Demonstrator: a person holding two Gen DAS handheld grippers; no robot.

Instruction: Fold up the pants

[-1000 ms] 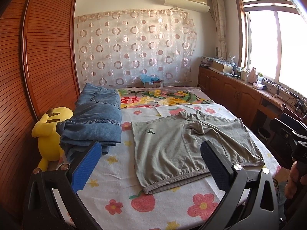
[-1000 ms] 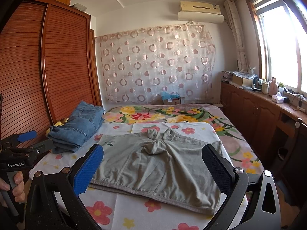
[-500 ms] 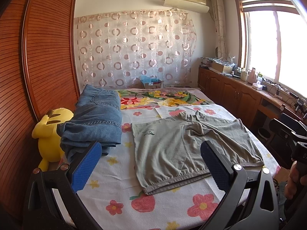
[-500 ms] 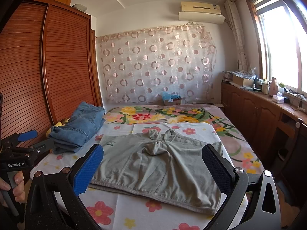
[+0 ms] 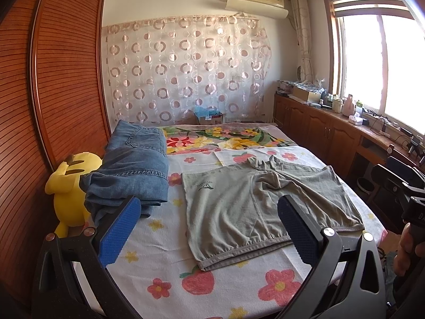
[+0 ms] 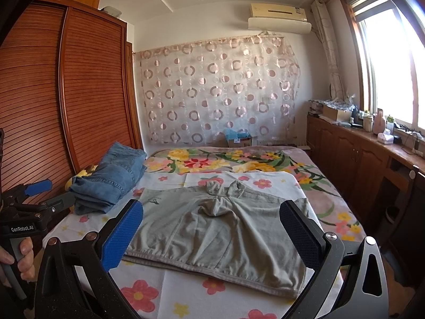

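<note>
Grey-green shorts point(image 5: 260, 207) lie spread flat on the flowered bed sheet point(image 5: 159, 250), waistband toward me, legs pointing to the far end; they also show in the right wrist view point(image 6: 220, 228). My left gripper point(image 5: 209, 226) is open and empty, held above the near edge of the bed, left of the shorts' middle. My right gripper point(image 6: 211, 228) is open and empty, held above the near edge in front of the waistband. Neither touches the cloth.
Folded blue jeans point(image 5: 135, 170) lie at the left of the bed, next to a yellow plush toy point(image 5: 69, 186). A wooden wardrobe point(image 5: 53, 93) runs along the left. Low cabinets point(image 5: 332, 135) with clutter stand under the window at right.
</note>
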